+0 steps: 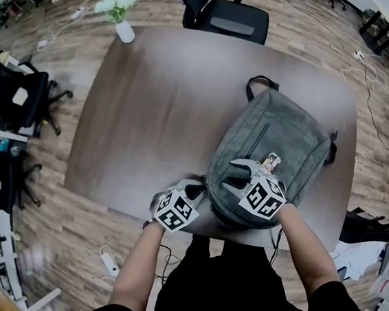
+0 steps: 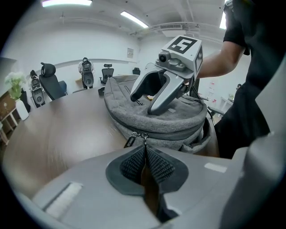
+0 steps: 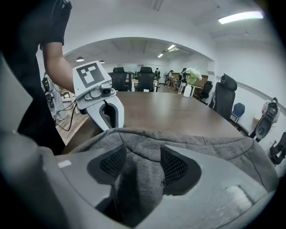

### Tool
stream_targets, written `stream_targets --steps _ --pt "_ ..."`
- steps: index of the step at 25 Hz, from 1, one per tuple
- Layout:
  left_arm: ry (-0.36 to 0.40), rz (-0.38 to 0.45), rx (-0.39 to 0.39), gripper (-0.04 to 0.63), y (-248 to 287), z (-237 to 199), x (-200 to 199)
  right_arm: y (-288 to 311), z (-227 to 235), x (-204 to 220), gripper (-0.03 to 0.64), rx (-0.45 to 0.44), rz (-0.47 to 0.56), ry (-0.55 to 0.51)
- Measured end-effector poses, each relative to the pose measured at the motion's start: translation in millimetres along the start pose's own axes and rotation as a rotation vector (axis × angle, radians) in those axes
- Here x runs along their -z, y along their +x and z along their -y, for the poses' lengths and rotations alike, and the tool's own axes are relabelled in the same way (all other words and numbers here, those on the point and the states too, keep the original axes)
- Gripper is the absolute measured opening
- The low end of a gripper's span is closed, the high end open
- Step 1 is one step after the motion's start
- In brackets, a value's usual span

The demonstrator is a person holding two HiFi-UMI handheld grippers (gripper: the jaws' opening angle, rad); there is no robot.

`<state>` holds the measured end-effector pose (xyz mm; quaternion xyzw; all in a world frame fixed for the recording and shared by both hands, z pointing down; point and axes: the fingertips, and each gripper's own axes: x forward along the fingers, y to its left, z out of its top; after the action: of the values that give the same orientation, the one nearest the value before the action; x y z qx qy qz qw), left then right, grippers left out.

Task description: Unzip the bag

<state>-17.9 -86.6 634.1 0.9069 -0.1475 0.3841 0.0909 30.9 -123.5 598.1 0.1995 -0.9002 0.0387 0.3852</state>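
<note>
On the bag, left gripper pinches the zipper pull.

Bright ceiling strips; fisheye edges dark, warped; slight blur.

Floor: brown wood planks, with a white power strip and loose cables lying off the table's near left corner. Table: large, dark brown, with rounded corners. A white vase of white flowers stands at its far left corner. One black office chair sits at the far edge, and more black chairs crowd the left side. Walls white. Ceiling light strips lit.
</note>
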Motion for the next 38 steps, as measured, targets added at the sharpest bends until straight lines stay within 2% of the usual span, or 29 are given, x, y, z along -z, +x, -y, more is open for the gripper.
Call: stream_targets --steps 2,10,14,17,22,30,38 --pt "0.007 0.004 0.006 0.026 0.4 0.2 -0.9 7.7 3.0 1.1 0.262 -0.023 -0.021 0.002" --pt "0.021 -0.008 0.032 0.026 0.5 1.2 -0.8 24.4 11.1 6.5 0.282 -0.06 -0.081 0.073" --pt "0.074 -0.029 0.054 0.026 2.0 3.4 0.9 30.9 8.9 11.0 0.284 -0.064 -0.097 0.111" --pt "0.107 -0.043 0.073 0.026 1.6 4.7 0.9 32.6 10.1 11.5 0.284 -0.057 -0.115 0.116" --pt "0.101 -0.031 0.1 0.025 -1.7 7.6 1.3 35.6 11.8 12.4 0.284 -0.046 -0.118 0.126" --pt "0.135 -0.055 0.101 0.026 -12.0 12.3 2.9 43.5 19.0 6.4 0.284 0.012 -0.104 0.169" --pt "0.121 -0.053 0.097 0.026 -22.2 18.6 7.0 54.0 29.2 -2.5 0.284 0.067 -0.104 0.221"
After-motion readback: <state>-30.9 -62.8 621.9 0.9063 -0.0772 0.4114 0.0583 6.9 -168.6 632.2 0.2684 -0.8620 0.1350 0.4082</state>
